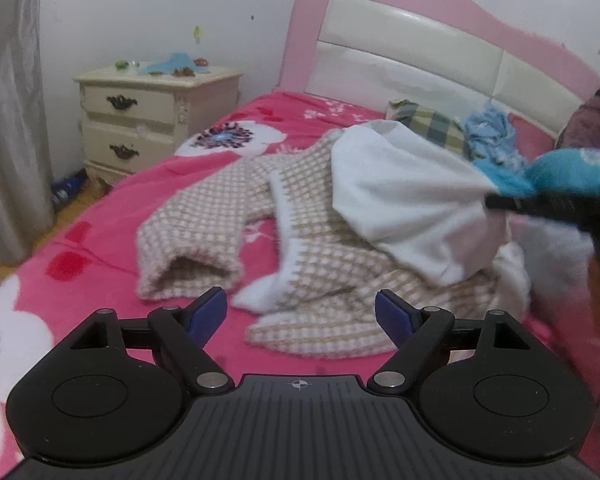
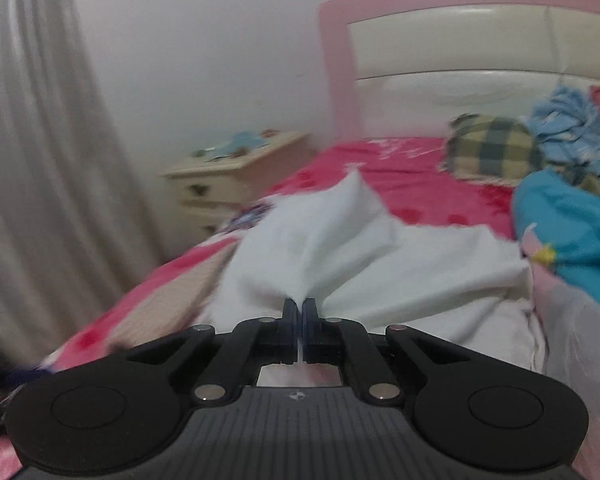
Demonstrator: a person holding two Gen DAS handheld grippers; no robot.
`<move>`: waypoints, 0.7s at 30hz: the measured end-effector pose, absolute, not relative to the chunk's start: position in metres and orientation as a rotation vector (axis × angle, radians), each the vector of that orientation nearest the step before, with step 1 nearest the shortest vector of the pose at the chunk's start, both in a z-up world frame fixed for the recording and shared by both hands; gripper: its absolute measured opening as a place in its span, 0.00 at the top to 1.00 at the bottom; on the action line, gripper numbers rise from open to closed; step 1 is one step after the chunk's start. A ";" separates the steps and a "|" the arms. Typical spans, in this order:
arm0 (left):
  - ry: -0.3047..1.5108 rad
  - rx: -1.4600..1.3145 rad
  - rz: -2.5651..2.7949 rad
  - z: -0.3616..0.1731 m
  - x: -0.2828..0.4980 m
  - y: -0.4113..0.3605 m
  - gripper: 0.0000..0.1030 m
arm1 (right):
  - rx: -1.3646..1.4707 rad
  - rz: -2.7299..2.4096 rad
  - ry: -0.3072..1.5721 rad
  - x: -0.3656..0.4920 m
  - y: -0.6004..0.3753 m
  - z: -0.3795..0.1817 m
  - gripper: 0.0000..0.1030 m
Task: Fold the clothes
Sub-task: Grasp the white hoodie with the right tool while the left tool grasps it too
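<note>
- Our right gripper [image 2: 299, 312] is clenched on a pinch of the white cloth [image 2: 340, 248], which fans out from its closed fingers, lifted above the bed [image 2: 412, 188].
- Our left gripper [image 1: 300, 312] hangs released, jaws wide apart, over the bed's near edge, holding nothing.
- The checked sweater [image 1: 228, 208] lies crumpled mid-bed, partly under the white cloth.
- A plaid pillow [image 1: 432, 122] sits by the headboard [image 1: 400, 56]; a nightstand [image 1: 140, 116] stands beside the bed.

Left tool [image 1: 300, 312] spread wide; right tool [image 2: 300, 312] clamped together.
</note>
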State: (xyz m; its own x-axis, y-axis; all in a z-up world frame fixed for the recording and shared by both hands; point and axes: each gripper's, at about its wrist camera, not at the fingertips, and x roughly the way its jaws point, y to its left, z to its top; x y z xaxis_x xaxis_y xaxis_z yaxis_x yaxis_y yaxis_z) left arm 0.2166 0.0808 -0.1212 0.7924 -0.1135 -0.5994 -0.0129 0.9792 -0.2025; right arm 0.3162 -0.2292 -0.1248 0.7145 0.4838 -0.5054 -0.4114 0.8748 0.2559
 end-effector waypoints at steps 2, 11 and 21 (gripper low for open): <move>0.662 -0.250 -0.063 -0.120 0.220 0.079 0.16 | 0.101 0.526 0.622 0.298 -0.237 -0.127 0.97; 0.763 -0.395 -0.196 -0.131 0.249 0.040 0.08 | 0.059 0.677 0.696 0.224 -0.250 -0.145 0.97; 0.988 -0.311 -0.382 -0.169 0.263 -0.034 0.60 | 0.033 0.736 0.715 0.174 -0.261 -0.159 0.97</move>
State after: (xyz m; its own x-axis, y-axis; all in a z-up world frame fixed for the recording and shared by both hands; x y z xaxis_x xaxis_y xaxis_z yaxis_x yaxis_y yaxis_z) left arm 0.2630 -0.0338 -0.1694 0.4936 -0.4473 -0.7459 0.1700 0.8907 -0.4216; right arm 0.1739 -0.2607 -0.1594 0.5185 0.6241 -0.5846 -0.6026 0.7517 0.2680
